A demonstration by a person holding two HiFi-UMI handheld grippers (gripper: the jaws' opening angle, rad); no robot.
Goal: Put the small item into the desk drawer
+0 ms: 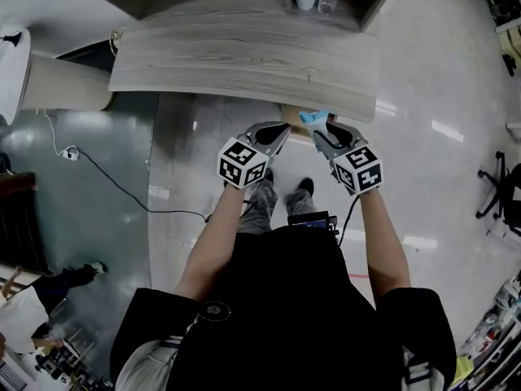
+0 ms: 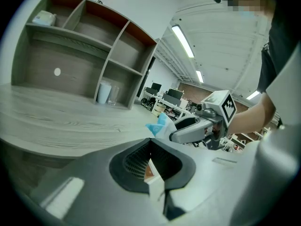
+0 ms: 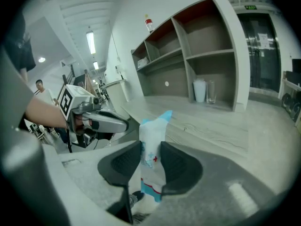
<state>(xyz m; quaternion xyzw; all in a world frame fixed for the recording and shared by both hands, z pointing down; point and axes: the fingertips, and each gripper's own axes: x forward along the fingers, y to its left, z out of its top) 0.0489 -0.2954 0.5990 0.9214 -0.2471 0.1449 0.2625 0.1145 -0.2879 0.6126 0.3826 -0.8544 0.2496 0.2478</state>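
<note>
Grey wood tabletop [image 1: 244, 55], open drawer [image 1: 299, 137] under its front edge visible only in the head view, left tongs [image 2: 150, 161] clenched on the drawer's thin rim, right tongs [image 3: 151, 161] grasping the small blue-and-white packet [image 3: 153, 145] just above that drawer.

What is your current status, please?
Left gripper shut on the drawer front. Right gripper holds the blue-white packet at the desk edge, not yet in. Nothing seen in the way.
</note>
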